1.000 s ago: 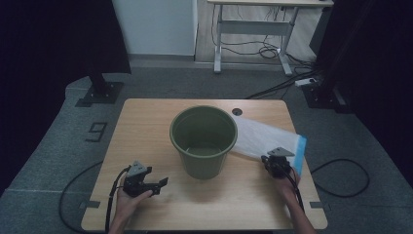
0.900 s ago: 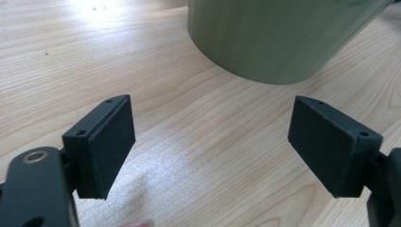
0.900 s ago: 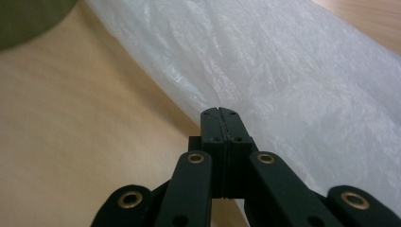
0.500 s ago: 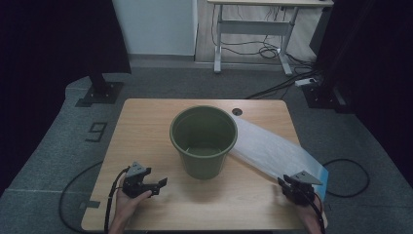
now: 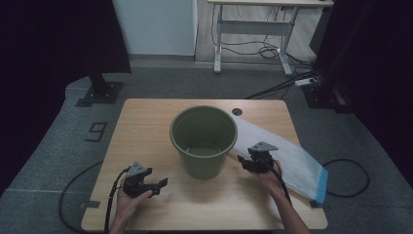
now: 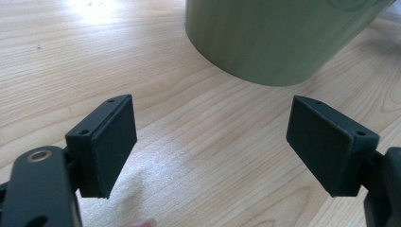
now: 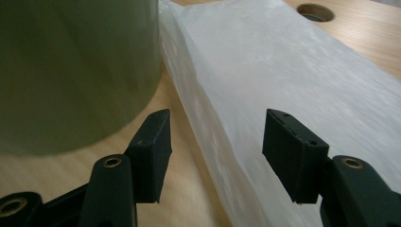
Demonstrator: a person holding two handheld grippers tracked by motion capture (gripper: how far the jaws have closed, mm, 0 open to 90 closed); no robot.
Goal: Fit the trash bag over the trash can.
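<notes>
— Two grippers, then; how does the right gripper (image 5: 246,162) stand?

— Its jaws have just been opening and hold nothing. In the right gripper view (image 7: 215,144) they stand apart over the near edge of the white plastic bag (image 7: 293,80), and the pads do not press on it.

— And where is that bag?

— It lies flat on the wooden table (image 5: 146,122), running from behind the green bucket (image 5: 203,141) out toward the table's right front corner. Its far end touches or slips behind the bucket's wall; its near end carries a blue strip (image 5: 321,186) that hangs at the table's edge. The right gripper sits between the bucket and the bag, just beside both.

— What about the left gripper (image 5: 158,185)?

— Wide open and empty. In the left gripper view (image 6: 210,144) only bare table wood lies between its pads, with the bucket's base (image 6: 279,42) ahead of it, near but apart.

— And farther out?

— One round cable hole (image 5: 237,111) sits in the tabletop behind the bucket. Beyond the table, a white desk frame (image 5: 253,29) stands on the grey floor with cables under it.
</notes>
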